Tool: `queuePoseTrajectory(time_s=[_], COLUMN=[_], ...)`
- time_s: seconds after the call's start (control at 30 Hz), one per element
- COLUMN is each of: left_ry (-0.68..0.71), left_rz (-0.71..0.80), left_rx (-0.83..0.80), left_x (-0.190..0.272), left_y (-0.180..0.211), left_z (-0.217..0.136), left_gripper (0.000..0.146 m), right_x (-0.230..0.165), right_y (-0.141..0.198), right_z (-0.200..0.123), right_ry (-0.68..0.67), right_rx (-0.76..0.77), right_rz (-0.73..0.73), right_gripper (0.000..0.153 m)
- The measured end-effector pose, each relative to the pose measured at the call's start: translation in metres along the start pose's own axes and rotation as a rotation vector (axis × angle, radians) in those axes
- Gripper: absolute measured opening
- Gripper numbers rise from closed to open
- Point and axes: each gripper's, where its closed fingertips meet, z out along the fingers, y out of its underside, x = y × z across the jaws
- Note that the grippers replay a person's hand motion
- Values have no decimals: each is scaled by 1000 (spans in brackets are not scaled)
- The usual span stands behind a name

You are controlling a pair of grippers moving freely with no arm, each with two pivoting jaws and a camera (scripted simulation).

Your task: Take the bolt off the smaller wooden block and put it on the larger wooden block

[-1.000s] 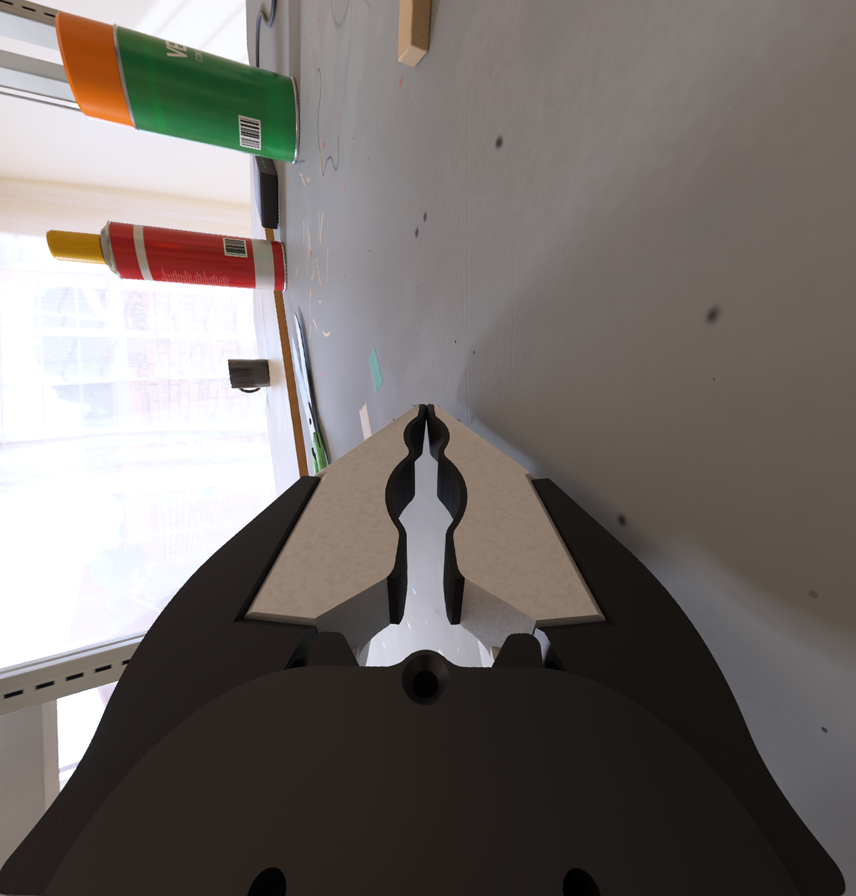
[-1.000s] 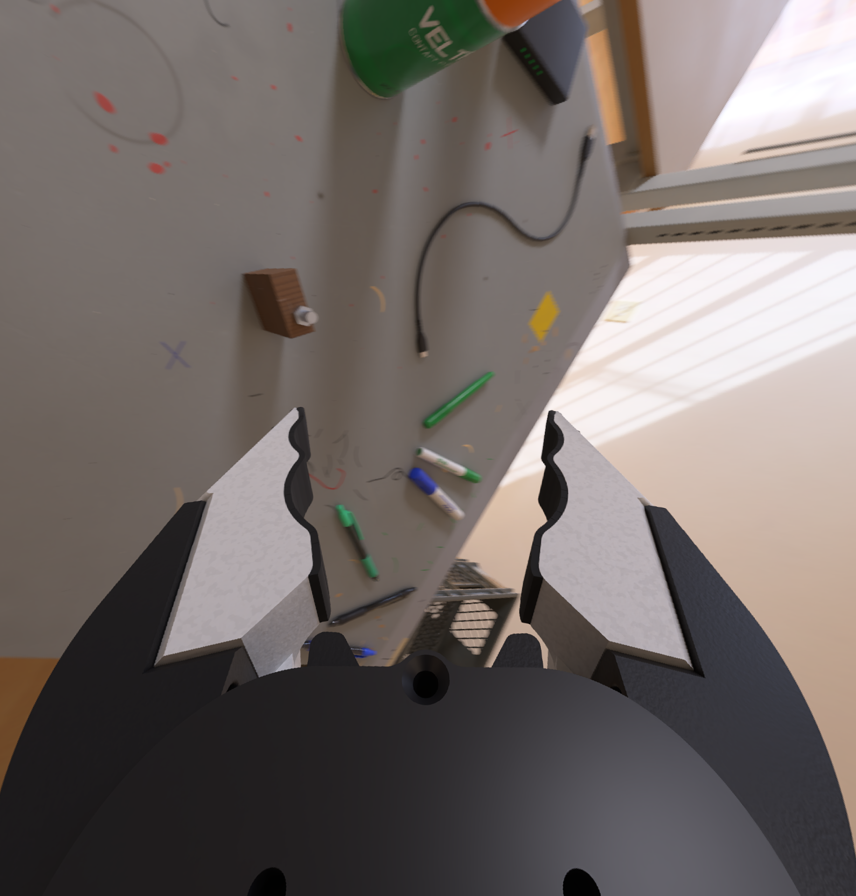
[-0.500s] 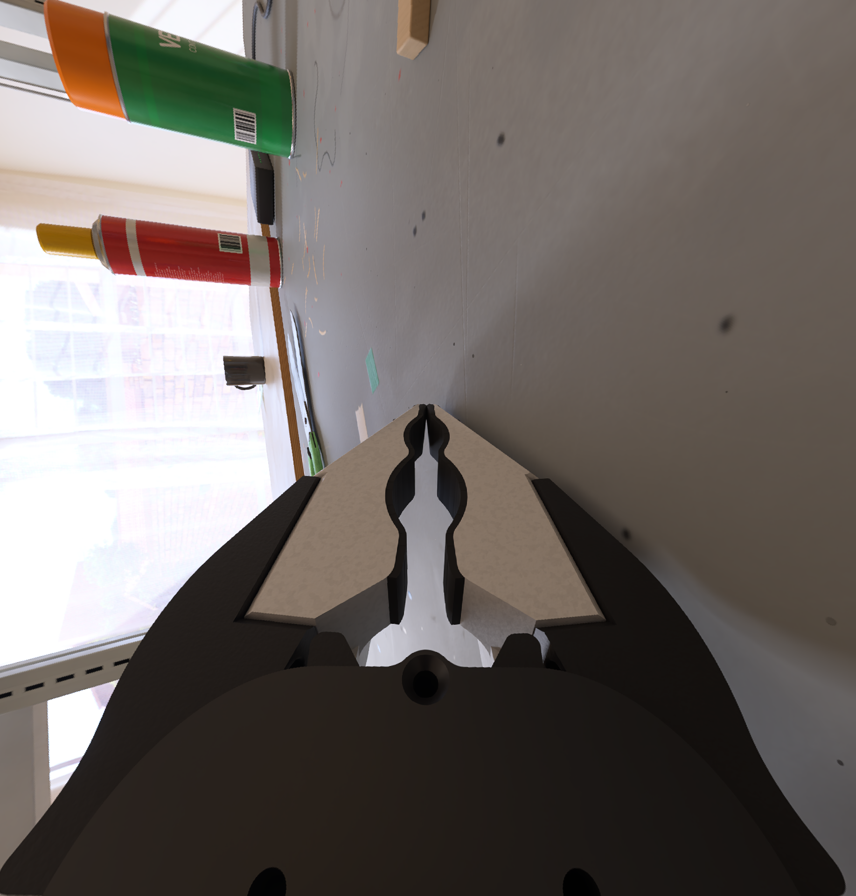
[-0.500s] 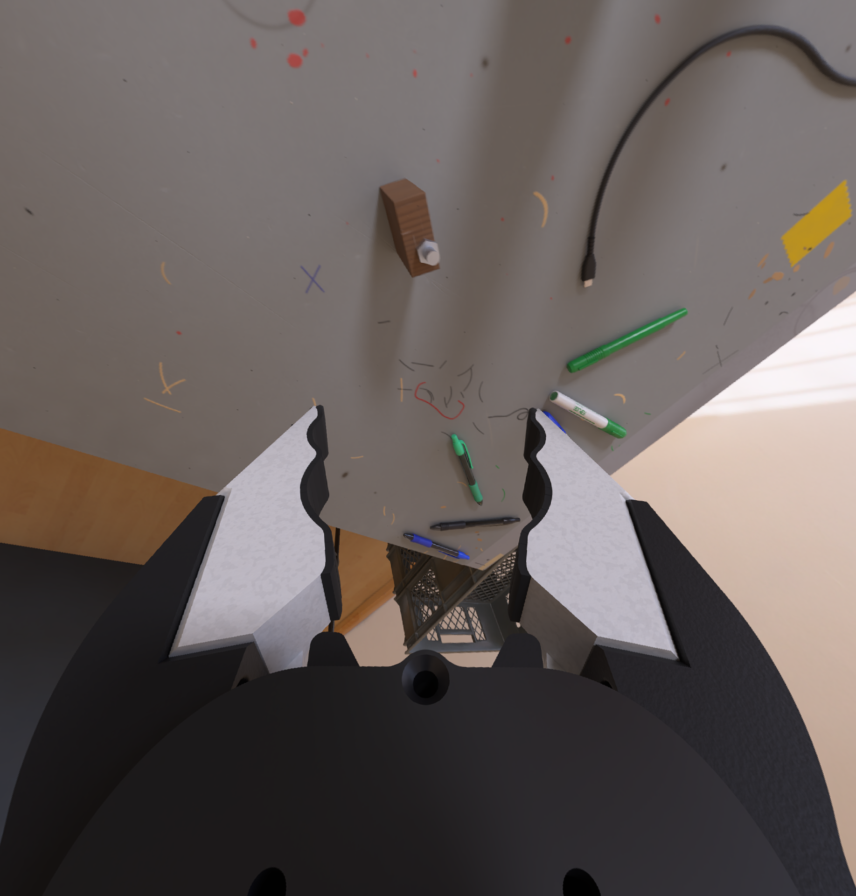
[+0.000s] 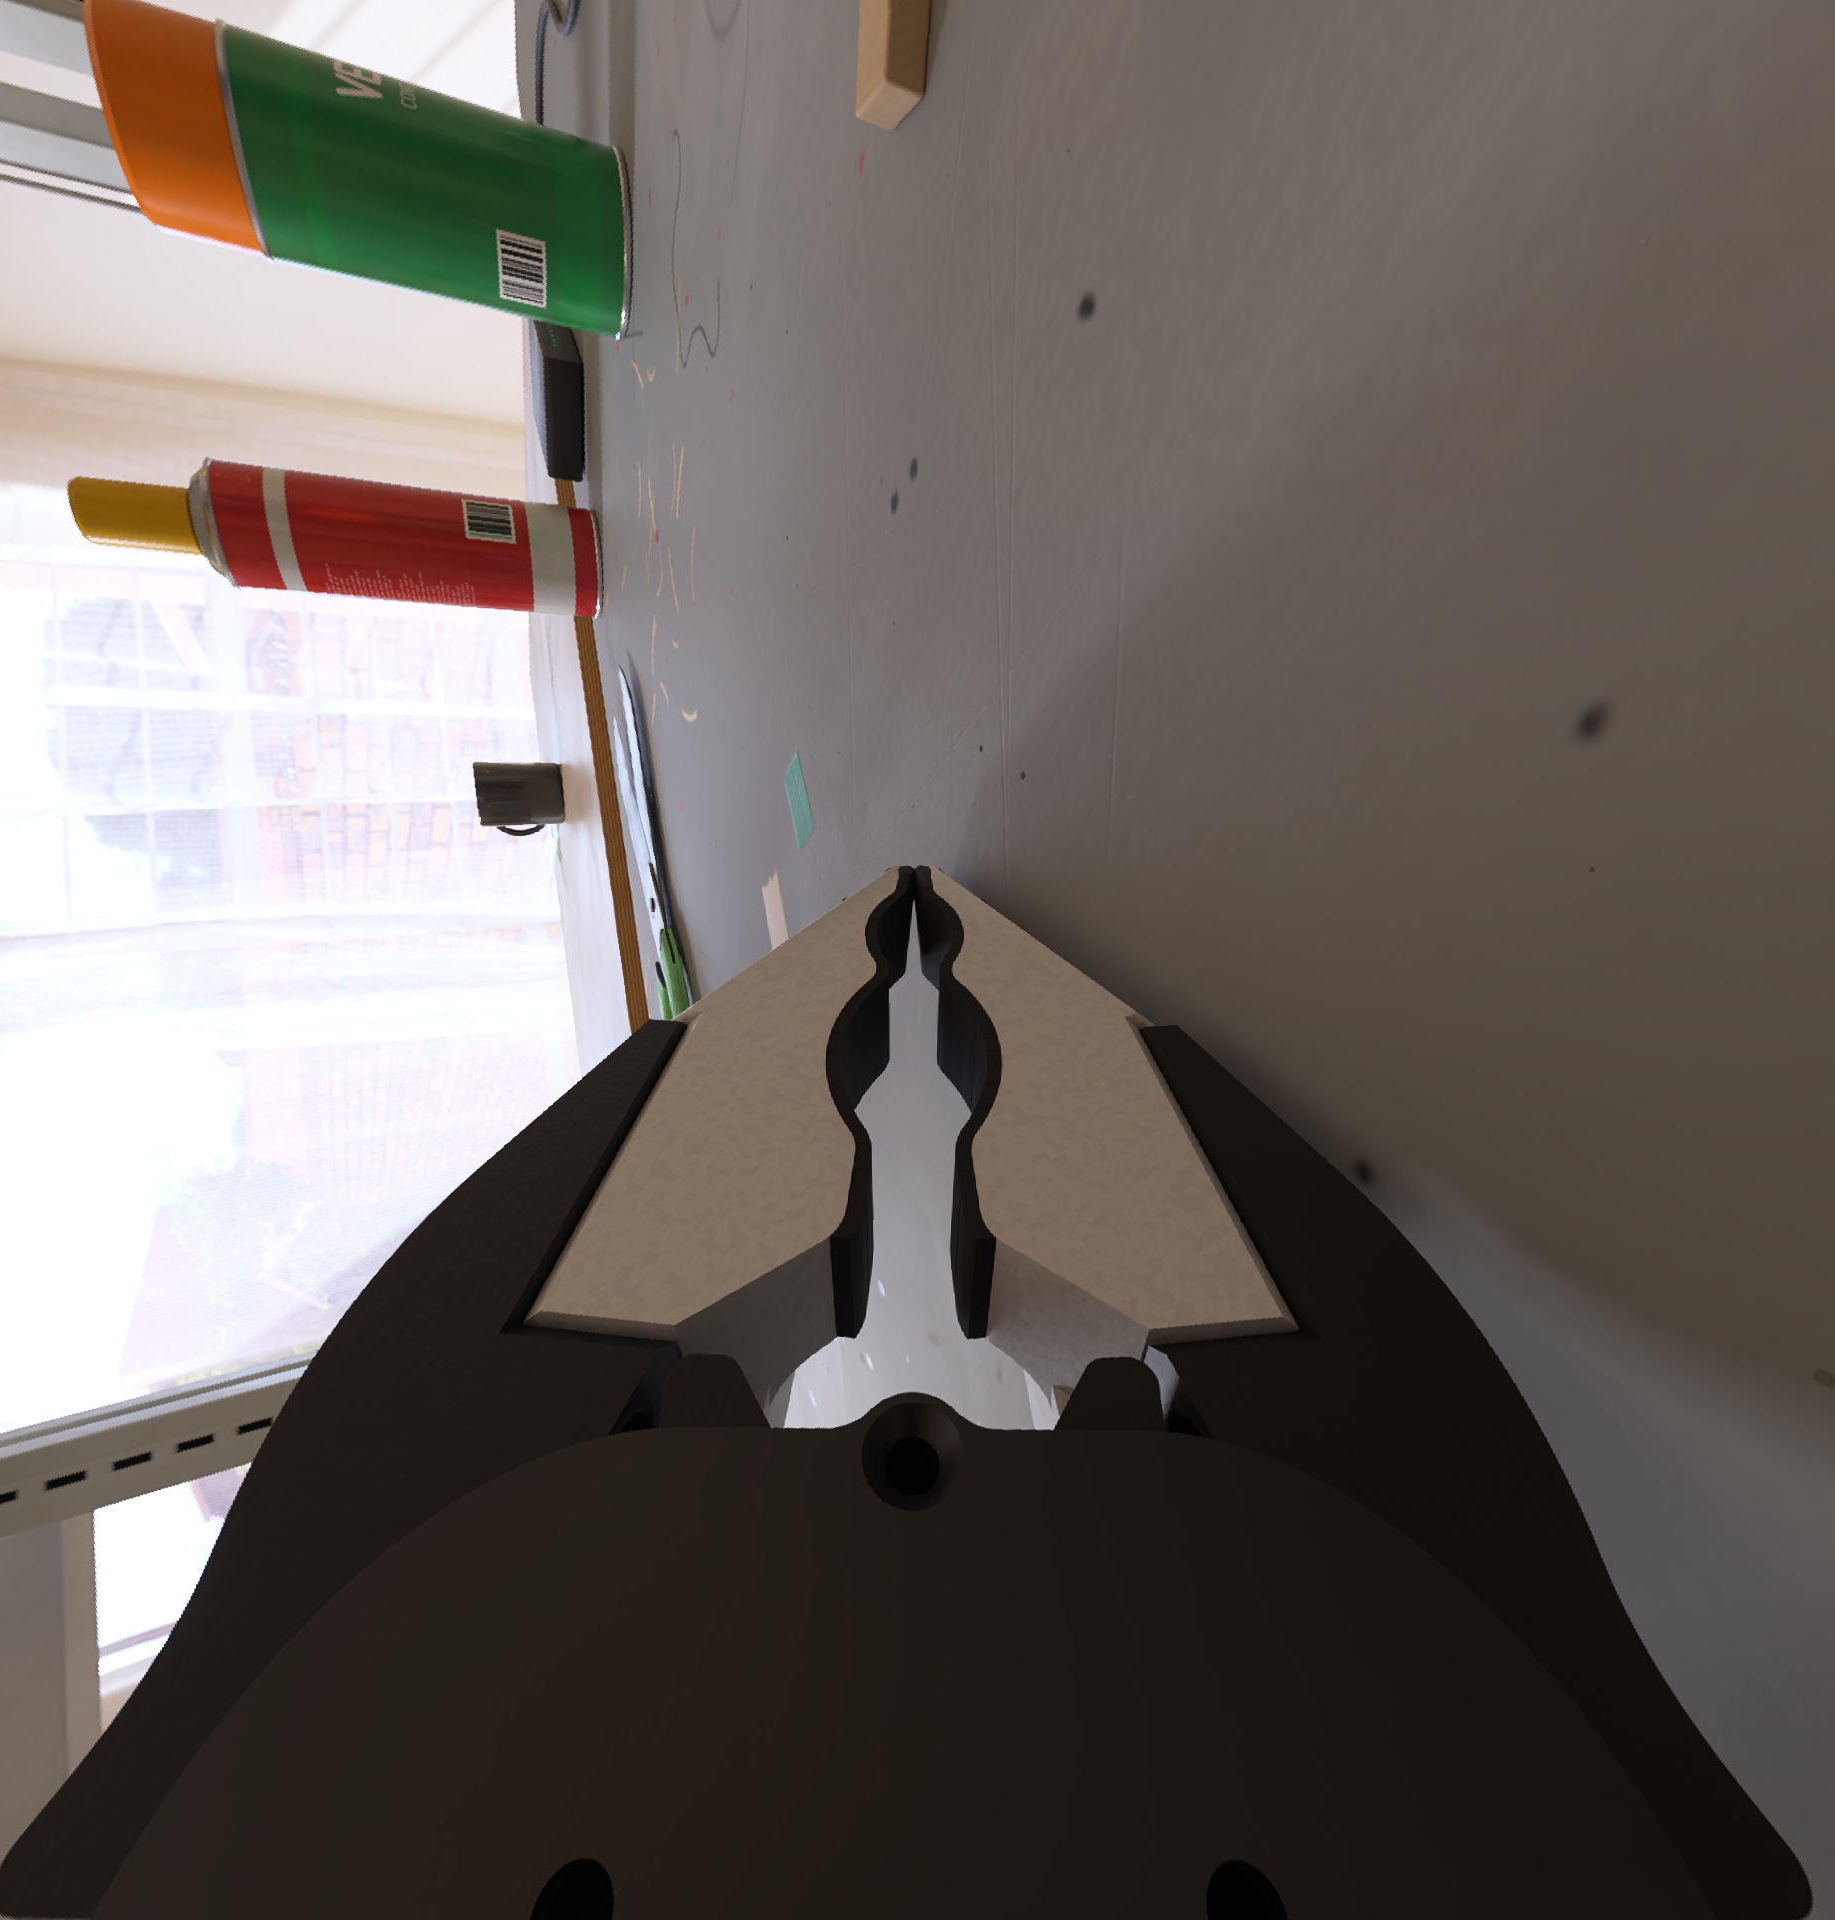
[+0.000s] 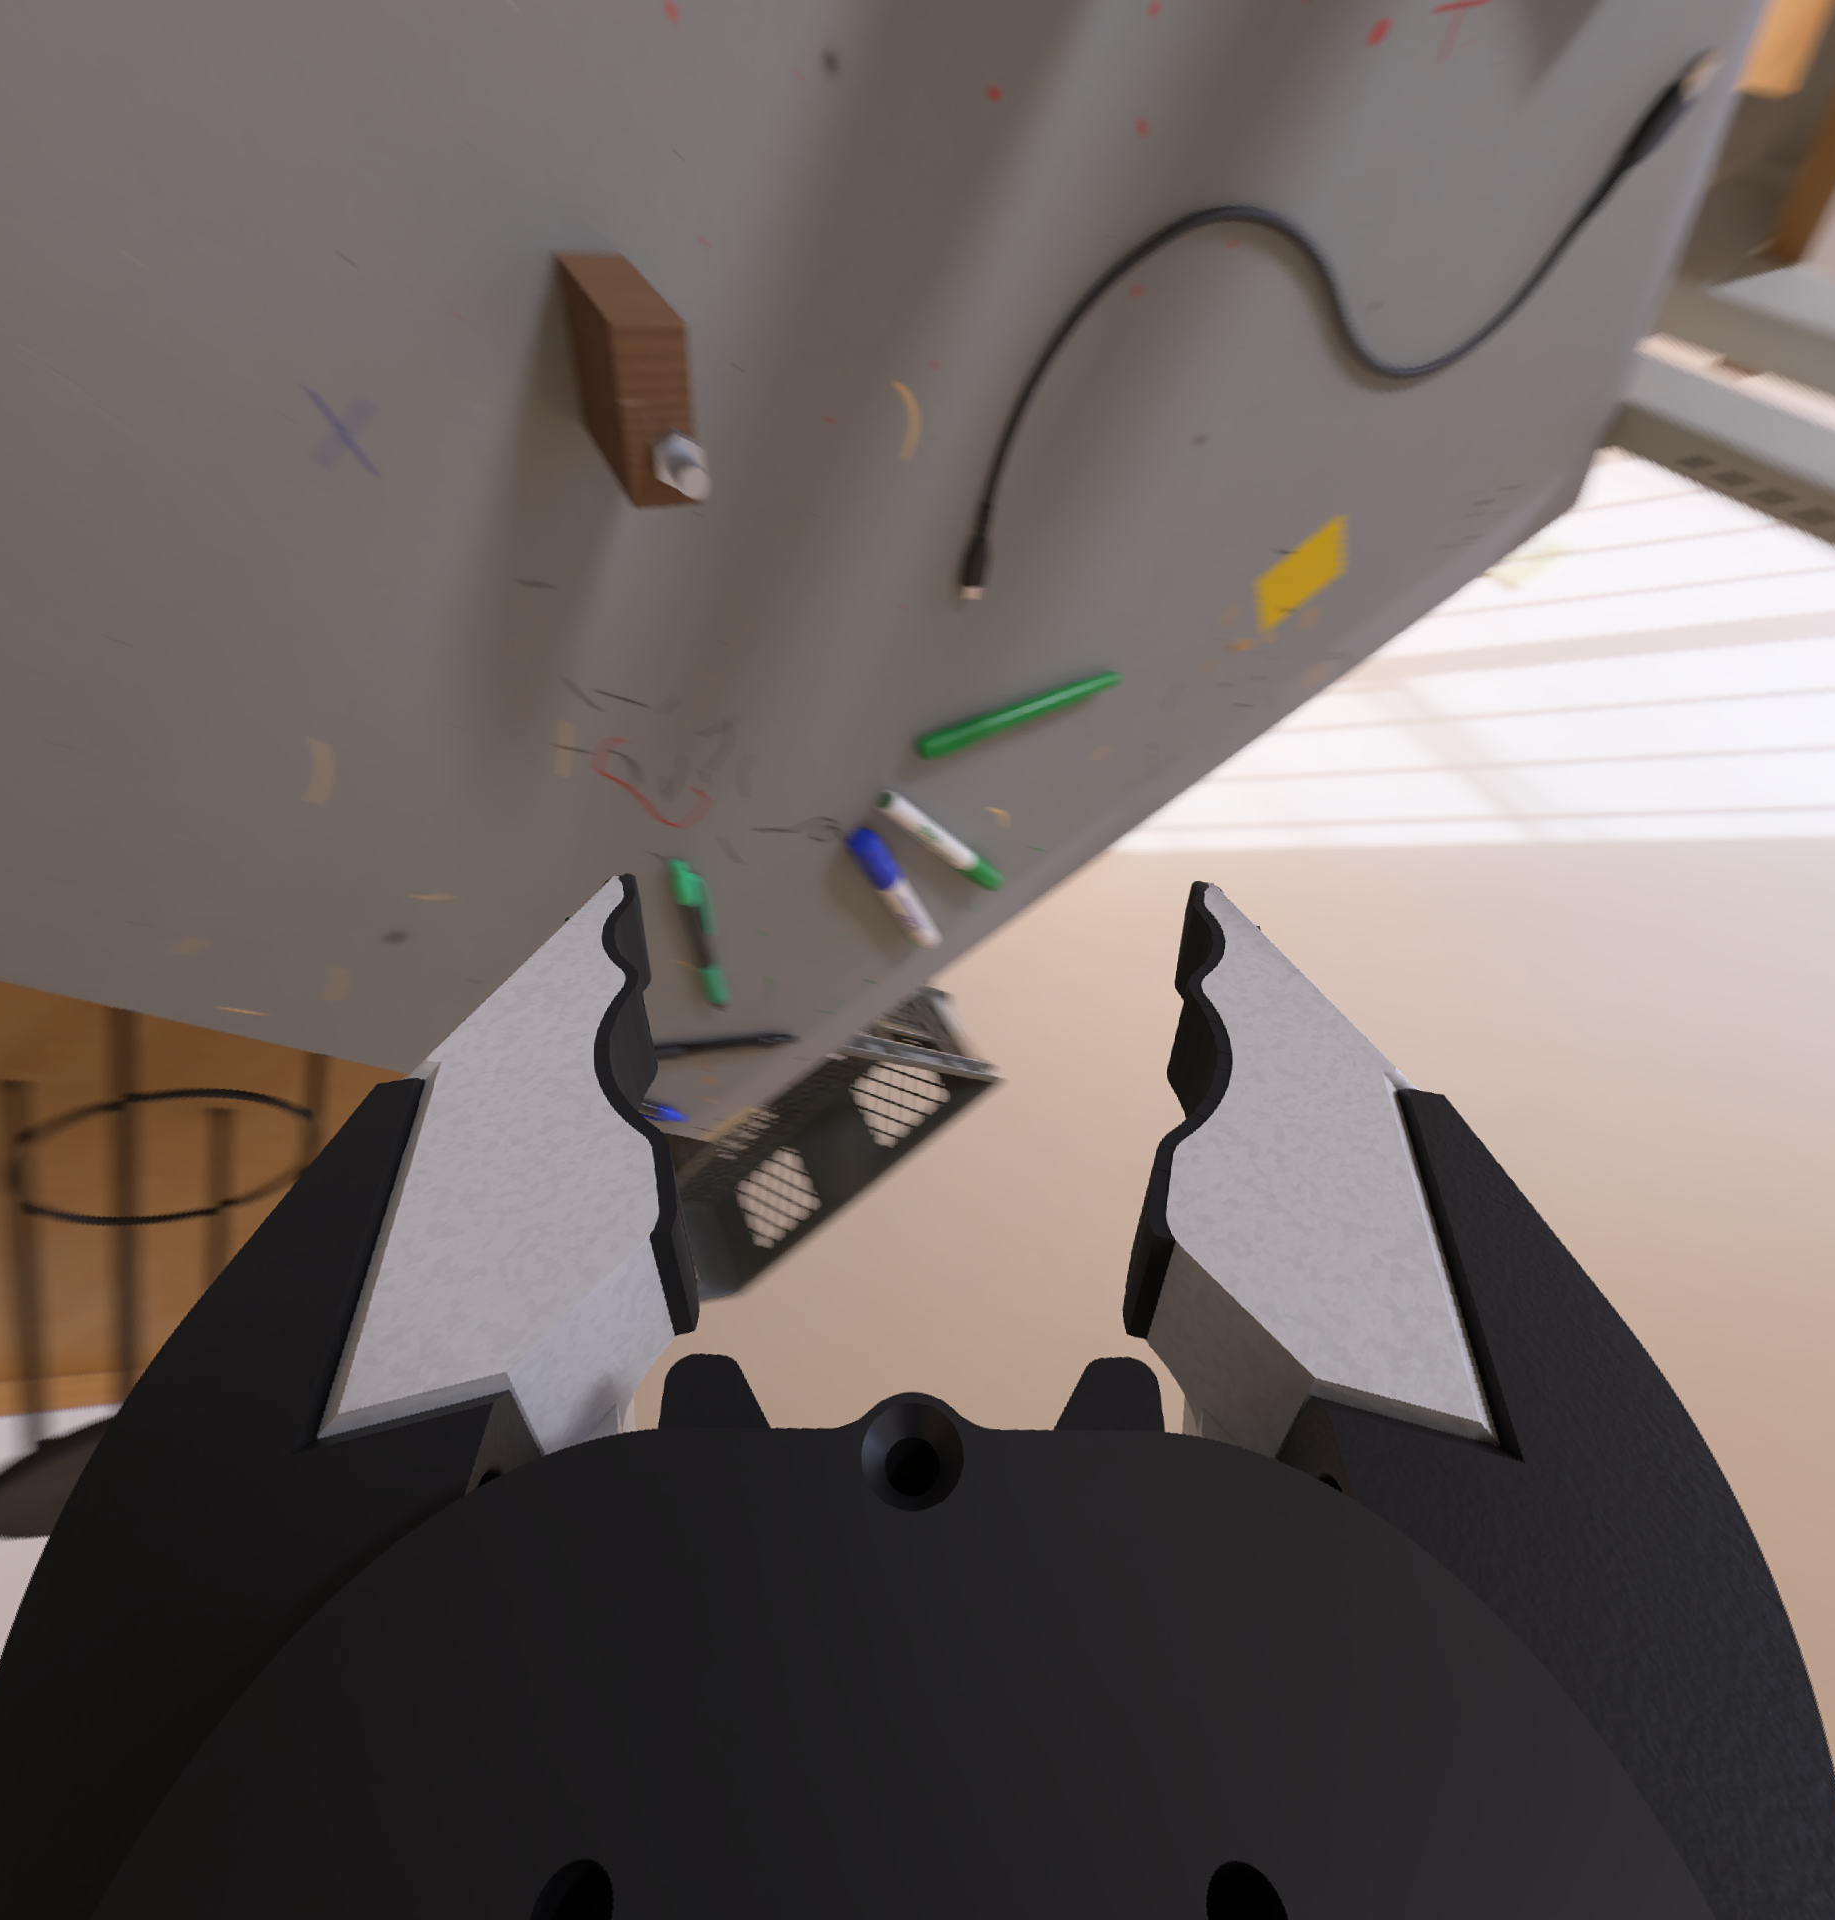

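A small dark brown wooden block (image 6: pixel 627 364) stands on the grey table (image 6: pixel 217 312) in the right wrist view, upper left of centre. A silver bolt (image 6: pixel 681 468) sits on the block's near end. My right gripper (image 6: pixel 908 914) is open and empty, well short of the block and to its right. A pale wooden block (image 5: pixel 892 57) shows at the top edge of the left wrist view, far ahead. My left gripper (image 5: pixel 913 878) is shut and empty, close along the table (image 5: pixel 1412 520).
A green and orange can (image 5: pixel 373 197), a red spray can (image 5: pixel 373 545) and a dark flat device (image 5: pixel 560 416) stand at the table's far edge. A black cable (image 6: pixel 1256 312), several markers such as a green one (image 6: pixel 1017 715), a yellow patch (image 6: pixel 1302 571) and a mesh crate (image 6: pixel 840 1132) lie near the right gripper.
The right gripper has swung: the dark block and bolt now sit farther left and larger in its view, and its jaws have opened wider. The left gripper has barely moved.
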Motion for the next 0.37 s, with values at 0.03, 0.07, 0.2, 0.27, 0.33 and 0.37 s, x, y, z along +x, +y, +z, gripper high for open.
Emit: queuePoseTrajectory(time_s=[0.03,0.07,0.2,0.27,0.33,0.37], left_ry=[0,1,1,2,4,5], left_rz=[0,0,1,1,2,2], left_rx=[0,0,0,0,0,0], left_x=[0,0,0,-1,-1,-1], left_y=[0,0,-1,-1,-1,-1], left_z=[0,0,1,1,1,1], left_gripper=[0,0,0,0,0,0], right_x=[6,10,13,13,8,4], right_y=[0,-1,-16,-24,-33,-39], right_z=[-1,-2,-6,-8,-9,-11], right_ry=[55,99,155,161,122,83], right_rx=[-18,-29,15,51,109,151], right_rz=[-41,-79,-138,-147,-121,-94], right_gripper=[103,103,118,124,131,132])
